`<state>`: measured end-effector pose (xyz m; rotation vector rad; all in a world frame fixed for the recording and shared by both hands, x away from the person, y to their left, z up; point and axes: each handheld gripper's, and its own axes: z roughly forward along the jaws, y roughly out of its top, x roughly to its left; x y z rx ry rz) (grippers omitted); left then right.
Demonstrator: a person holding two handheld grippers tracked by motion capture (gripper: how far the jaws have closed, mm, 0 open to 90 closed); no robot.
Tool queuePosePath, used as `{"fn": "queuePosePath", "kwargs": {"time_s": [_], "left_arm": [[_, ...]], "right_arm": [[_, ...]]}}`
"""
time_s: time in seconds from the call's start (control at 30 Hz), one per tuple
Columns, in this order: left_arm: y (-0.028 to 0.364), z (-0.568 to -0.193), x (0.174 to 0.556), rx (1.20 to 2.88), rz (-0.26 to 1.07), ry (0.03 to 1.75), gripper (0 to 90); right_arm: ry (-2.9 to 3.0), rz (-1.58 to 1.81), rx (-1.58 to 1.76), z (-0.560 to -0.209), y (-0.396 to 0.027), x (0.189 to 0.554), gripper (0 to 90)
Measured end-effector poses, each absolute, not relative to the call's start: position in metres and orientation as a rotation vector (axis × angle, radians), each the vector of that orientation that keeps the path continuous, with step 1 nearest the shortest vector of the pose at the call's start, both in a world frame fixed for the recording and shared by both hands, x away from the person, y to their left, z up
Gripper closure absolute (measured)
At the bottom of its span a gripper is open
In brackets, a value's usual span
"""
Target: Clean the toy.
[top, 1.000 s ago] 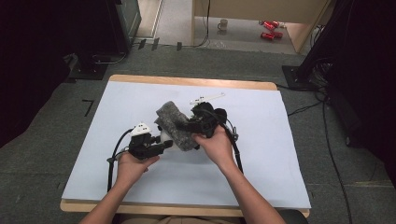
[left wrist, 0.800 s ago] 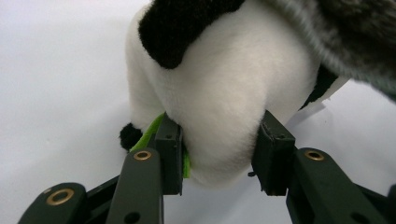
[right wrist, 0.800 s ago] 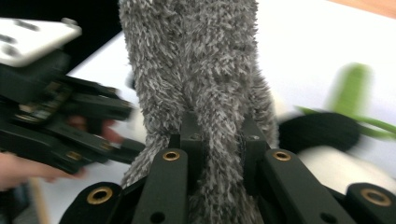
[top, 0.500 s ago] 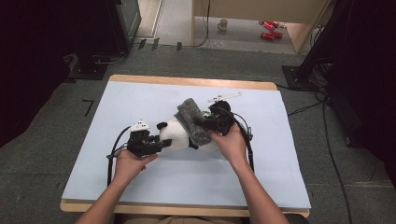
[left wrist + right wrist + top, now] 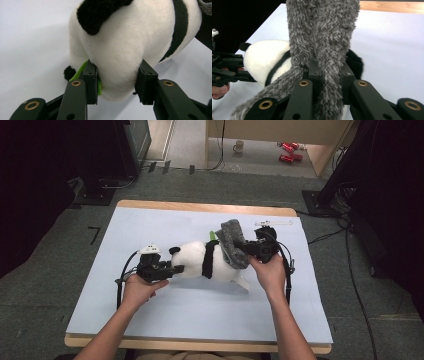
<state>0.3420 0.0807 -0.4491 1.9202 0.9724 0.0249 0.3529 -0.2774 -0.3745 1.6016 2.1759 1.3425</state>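
We keep left claw (image 5: 117, 82) clamped on panda (image 5: 210, 260) head, right claw (image 5: 329, 75) pinching grey fuzzy cover (image 5: 232, 242); pull slow & straight off the body, w/o twisting.

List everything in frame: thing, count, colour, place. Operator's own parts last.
plush panda: 1, white and black, lying mid-table
fuzzy cover: 1, grey, at the panda's right end
table: 1, pale blue top with wooden edge, centre
strip: 1, white, on the table's far right
mug: 1, pale, on the floor beyond the table
red items: 2, red, on the floor beyond the table
left gripper: 1, black, shut on the plush panda
right gripper: 1, black, shut on the fuzzy cover
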Motion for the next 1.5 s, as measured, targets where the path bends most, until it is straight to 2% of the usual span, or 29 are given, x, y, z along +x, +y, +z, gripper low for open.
{"fn": "queuePosePath", "kwargs": {"time_s": [0.83, 1.1, 1.5], "left_arm": [[0.084, -0.45, 0.345, 1.926, 0.007, 0.97, 59.1], [0.085, -0.45, 0.345, 1.929, 0.008, 0.974, 59.0], [0.09, -0.44, 0.338, 1.947, -0.055, 1.001, 61.6]], "right_arm": [[2.101, 1.313, 1.726, -0.386, -0.314, 0.354, 78.3], [2.028, 1.317, 1.733, -0.368, -0.334, 0.345, 78.5], [2.155, 1.457, 1.534, -0.337, -0.285, 0.326, 78.2]]}}
